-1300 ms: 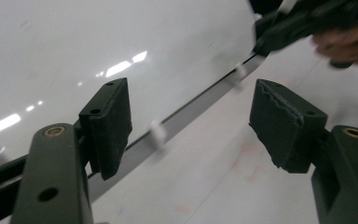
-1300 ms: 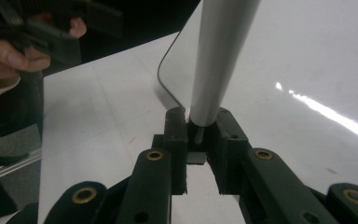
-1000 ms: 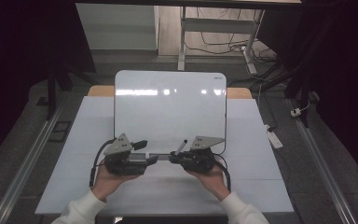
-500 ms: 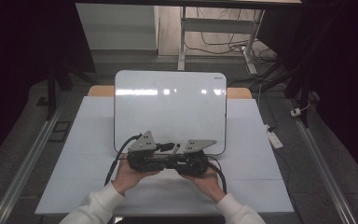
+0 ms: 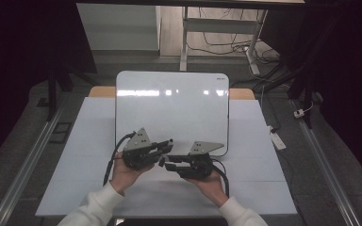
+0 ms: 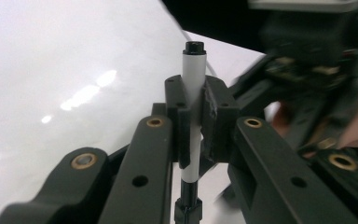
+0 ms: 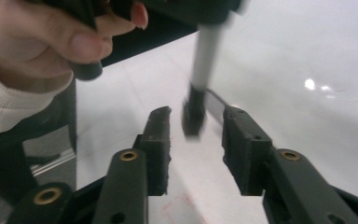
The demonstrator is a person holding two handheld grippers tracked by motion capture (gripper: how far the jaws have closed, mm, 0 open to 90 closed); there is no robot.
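Observation:
A marker (image 6: pixel 193 93) with a white barrel and black ends stands upright between the pads of my left gripper (image 6: pixel 195 121), which has just been closing and is now shut on it. In the high view the left gripper (image 5: pixel 167 142) and right gripper (image 5: pixel 166 163) meet tip to tip at the near edge of the whiteboard (image 5: pixel 172 108). My right gripper (image 7: pixel 196 140) has just been opening. The marker's lower black end (image 7: pixel 193 114) hangs between its jaws, and neither pad presses on it. The other hand (image 7: pixel 37 42) is close above at the left.
The whiteboard lies flat on a white-covered table (image 5: pixel 94 141). A white power strip (image 5: pixel 277 139) lies on the floor to the right of the table. Metal rails (image 5: pixel 28 160) run along the floor on both sides.
The left gripper has moved right to meet the right gripper at the whiteboard's near edge. The marker has passed from the right gripper's jaws into the left's.

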